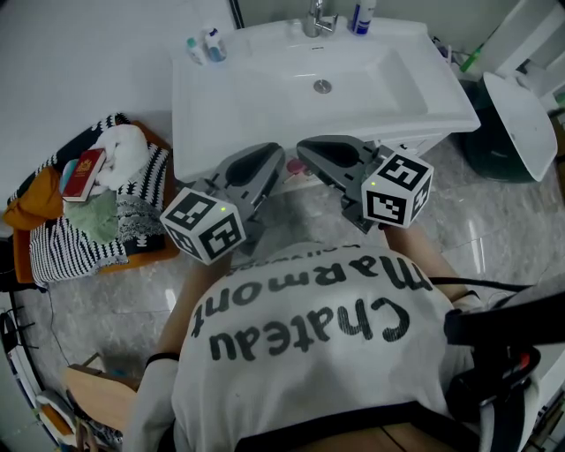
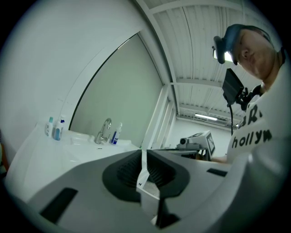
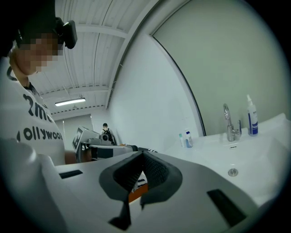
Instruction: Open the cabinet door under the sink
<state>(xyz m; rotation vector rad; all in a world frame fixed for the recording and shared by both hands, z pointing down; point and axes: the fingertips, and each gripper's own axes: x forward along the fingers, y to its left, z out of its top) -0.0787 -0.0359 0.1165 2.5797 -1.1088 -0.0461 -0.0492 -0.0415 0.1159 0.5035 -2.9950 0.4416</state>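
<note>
left gripper (image 1: 263,161) keeping jaws together, gripping nothing | right gripper (image 1: 322,154) doing likewise | both hovering just before the sink (image 1: 265,97) front edge | cabinet door sitting hidden beneath, ahead of both | judging: nothing opened, everything remaining

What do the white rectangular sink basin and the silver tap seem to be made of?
White rectangular sink basin: probably glazed ceramic; its smooth surface shows a soft gloss. Silver tap: likely chromed metal, bright and reflective.
</note>
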